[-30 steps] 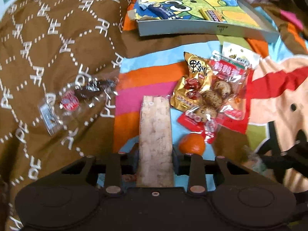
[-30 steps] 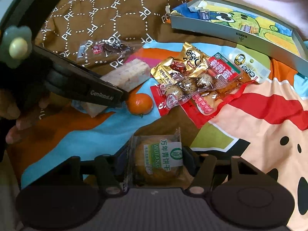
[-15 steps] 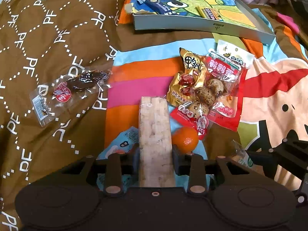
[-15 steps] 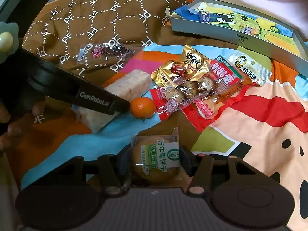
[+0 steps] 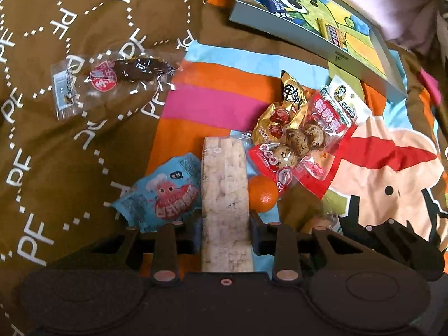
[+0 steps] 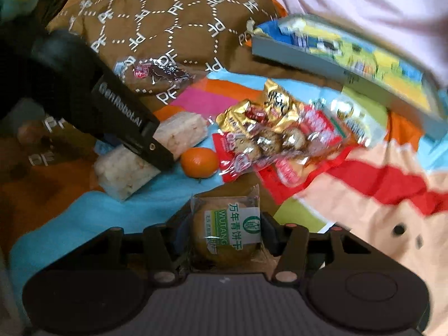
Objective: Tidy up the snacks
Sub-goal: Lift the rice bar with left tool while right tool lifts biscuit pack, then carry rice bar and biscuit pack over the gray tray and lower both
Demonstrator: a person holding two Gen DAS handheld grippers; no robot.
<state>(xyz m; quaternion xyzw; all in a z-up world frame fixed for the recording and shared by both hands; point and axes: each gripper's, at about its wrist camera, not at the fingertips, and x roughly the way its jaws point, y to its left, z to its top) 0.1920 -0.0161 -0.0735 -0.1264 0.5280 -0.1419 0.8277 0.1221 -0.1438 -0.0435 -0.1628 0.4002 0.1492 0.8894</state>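
The long pale rice cracker bar [image 5: 225, 196] sits clamped between the pads of the left gripper [image 5: 225, 224], its long axis running straight out along the fingers toward the shallow cartoon-printed box [image 5: 322, 42], which lies well ahead and a little to the right. The right gripper [image 6: 226, 232] has just been closing on the round green-labelled cake packet [image 6: 228, 229], which sits squeezed between its jaws; from there the box [image 6: 350, 64] is ahead and to the right, and the view is blurred. Just to the right of the bar lies a small orange [image 5: 263, 194], touching the heap of red and gold snack packets [image 5: 296, 137] beyond it; a blue packet [image 5: 165, 193] lies close on the bar's left, and a clear wrapped dark snack [image 5: 117, 81] rests well off to the left on the brown blanket [image 5: 56, 154]. If the box is the goal, both hands look about equally placed, and the bar already points roughly its way.
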